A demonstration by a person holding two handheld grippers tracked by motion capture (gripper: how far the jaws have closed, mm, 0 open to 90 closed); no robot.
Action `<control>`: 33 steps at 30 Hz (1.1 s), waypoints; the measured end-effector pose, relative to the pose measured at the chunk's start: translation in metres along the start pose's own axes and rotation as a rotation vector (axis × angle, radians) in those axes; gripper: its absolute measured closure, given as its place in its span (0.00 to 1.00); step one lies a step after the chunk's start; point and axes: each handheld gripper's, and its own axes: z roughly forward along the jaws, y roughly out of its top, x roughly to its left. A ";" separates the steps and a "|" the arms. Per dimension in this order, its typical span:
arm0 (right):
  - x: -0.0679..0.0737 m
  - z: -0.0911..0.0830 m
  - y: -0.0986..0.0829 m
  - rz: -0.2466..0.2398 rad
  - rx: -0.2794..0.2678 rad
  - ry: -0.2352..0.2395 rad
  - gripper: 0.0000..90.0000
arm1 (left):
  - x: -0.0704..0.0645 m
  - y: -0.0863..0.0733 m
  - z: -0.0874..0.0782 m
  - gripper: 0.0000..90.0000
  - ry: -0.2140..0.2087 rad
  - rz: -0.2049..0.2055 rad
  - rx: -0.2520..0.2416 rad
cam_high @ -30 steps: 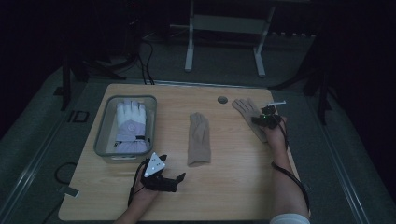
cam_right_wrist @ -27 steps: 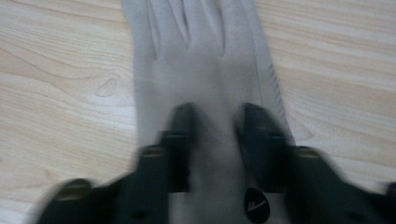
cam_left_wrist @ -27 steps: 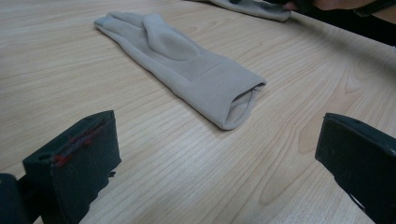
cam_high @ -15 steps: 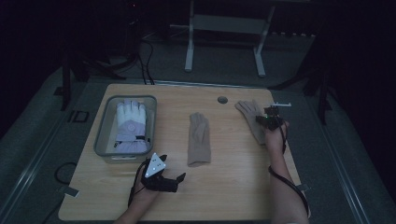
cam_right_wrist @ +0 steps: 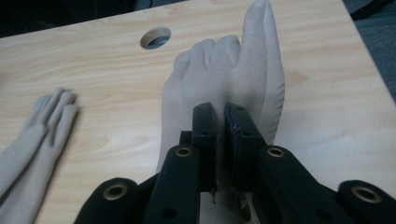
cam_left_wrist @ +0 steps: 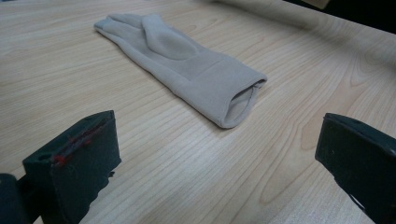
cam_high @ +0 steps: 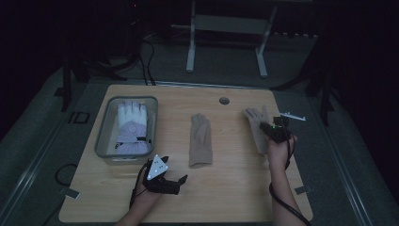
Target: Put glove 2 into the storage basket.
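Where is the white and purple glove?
In the high view, the white and purple glove lies inside the grey tray on the table's left side, left of the middle beige glove.

Both grippers are black; the left gripper (cam_high: 181,179) carries a grey three-cornered plate, the right gripper (cam_right_wrist: 220,116) brass-ringed screw holes and a trailing black cable.

Our right gripper (cam_right_wrist: 220,116) has its jaws pinched together on a beige glove (cam_right_wrist: 224,74), apparently gripping a fold of fabric (the contact is hidden). Another beige glove (cam_right_wrist: 35,135) lies left, beside the table's round hole (cam_right_wrist: 155,37).
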 end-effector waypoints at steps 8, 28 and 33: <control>-0.002 -0.004 -0.035 -0.010 0.063 -0.053 0.92 | -0.001 0.000 0.000 0.00 0.003 0.008 0.002; -0.001 0.003 -0.069 -0.105 0.162 -0.003 0.61 | -0.001 0.000 0.000 0.00 0.005 0.014 0.005; 0.000 0.000 -0.075 -0.126 0.156 0.050 0.59 | -0.002 0.000 0.000 0.00 0.006 0.016 0.006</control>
